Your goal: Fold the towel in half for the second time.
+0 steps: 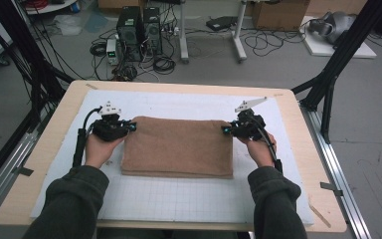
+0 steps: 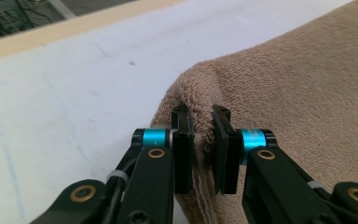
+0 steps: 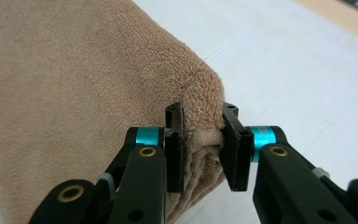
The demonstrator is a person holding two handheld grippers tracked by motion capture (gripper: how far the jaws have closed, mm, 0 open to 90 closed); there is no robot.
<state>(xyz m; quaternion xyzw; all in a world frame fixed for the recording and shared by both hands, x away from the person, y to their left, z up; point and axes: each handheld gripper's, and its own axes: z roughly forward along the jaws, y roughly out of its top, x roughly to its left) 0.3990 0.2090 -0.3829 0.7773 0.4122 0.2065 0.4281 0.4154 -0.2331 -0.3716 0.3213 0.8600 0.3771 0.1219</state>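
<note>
Towel first: folded tan terry towel [image 1: 178, 146] lies mid-table on a white gridded mat [image 1: 179, 199] covering the pale wooden table [image 1: 298, 129]. High view: left gripper [image 1: 129, 126] clamps the towel's far-left corner, right gripper [image 1: 226, 130] the far-right corner. Grey floor behind holds black computer towers [image 1: 139, 32], tangled cables [image 1: 166, 62], cardboard boxes [image 1: 278, 14]; black frame struts [image 1: 340, 52] flank the table. Left gripper view: fingers [image 2: 183, 154] clenched on the towel's rounded fold, layers bunched between them, white mat beside. Right gripper view: fingers [image 3: 173, 154] pinch the folded corner.
</note>
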